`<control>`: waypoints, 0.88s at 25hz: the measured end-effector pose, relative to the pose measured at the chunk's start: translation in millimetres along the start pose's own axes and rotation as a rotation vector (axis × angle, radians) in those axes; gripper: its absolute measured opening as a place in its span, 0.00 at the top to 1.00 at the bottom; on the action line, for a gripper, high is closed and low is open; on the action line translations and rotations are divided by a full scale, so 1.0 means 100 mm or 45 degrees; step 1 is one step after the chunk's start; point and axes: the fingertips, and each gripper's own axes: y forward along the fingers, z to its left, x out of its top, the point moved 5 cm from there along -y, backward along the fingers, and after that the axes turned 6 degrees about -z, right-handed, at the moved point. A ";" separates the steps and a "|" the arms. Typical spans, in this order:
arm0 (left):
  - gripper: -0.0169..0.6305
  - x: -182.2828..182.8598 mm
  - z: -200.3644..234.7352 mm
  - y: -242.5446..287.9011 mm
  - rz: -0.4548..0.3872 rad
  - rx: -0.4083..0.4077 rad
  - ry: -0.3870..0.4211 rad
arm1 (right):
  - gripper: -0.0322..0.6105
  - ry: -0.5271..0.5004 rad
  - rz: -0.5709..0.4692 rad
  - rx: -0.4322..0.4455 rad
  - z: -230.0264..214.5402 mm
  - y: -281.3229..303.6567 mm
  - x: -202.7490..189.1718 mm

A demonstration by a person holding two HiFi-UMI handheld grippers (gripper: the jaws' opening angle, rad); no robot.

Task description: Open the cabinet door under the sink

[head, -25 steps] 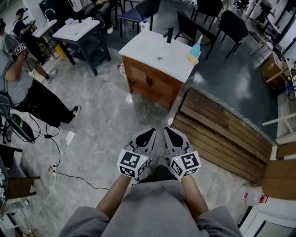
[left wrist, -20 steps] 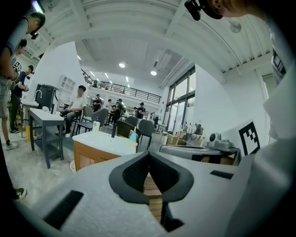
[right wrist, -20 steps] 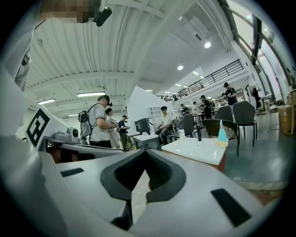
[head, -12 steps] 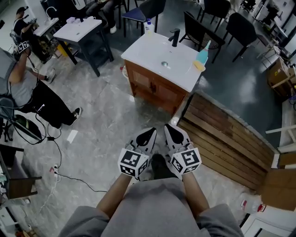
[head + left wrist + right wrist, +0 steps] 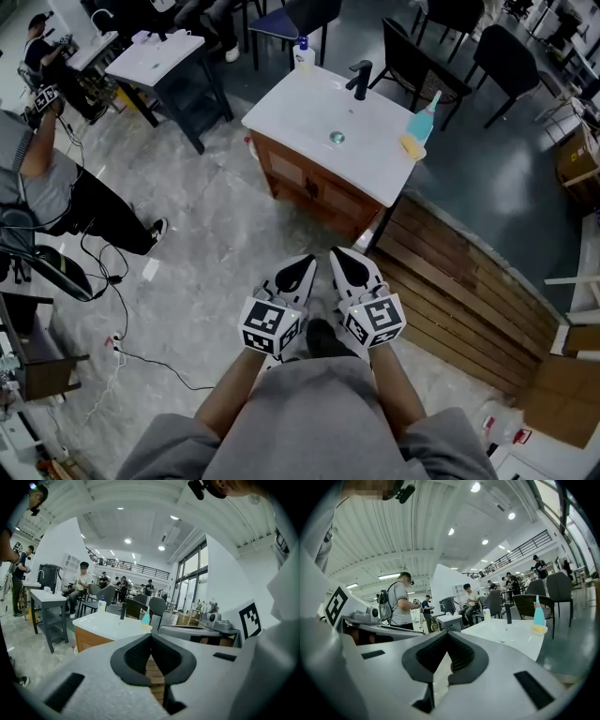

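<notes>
The left gripper (image 5: 298,273) is held low against the body at 6 o'clock, its fingers (image 5: 140,654) brought together at the tips with nothing between them. The right gripper (image 5: 344,265) is carried just beside it, closed and empty in the same way. Both are pointed toward 12 o'clock, probably because the approach is not finished and no grasp is needed yet.

The cabinet door (image 5: 302,179) is found at 12 o'clock, well apart from both grippers, shut, in the brown wooden front under the white sink surface (image 5: 309,111). A black faucet (image 5: 360,79) is set at the far edge of the sink, and a blue bottle (image 5: 425,114) at 1 o'clock. Wooden planks (image 5: 459,272) are laid on the floor at 2 o'clock.

The cabinet front is seen steeply from above, so the handles are reduced to small dark marks and the hinge side cannot be told. In both gripper views most of that front is hidden behind the gripper bodies.
</notes>
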 end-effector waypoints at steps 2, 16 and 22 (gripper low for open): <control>0.96 -0.01 0.06 0.16 0.014 0.007 0.005 | 0.93 0.006 0.007 0.012 -0.14 0.10 -0.02; 0.96 -0.07 0.69 0.91 0.084 0.070 0.021 | 0.93 0.064 0.088 0.017 -0.80 0.76 -0.26; 0.96 -0.22 0.98 1.10 0.127 0.055 0.005 | 0.93 0.085 0.140 -0.019 -0.94 1.02 -0.47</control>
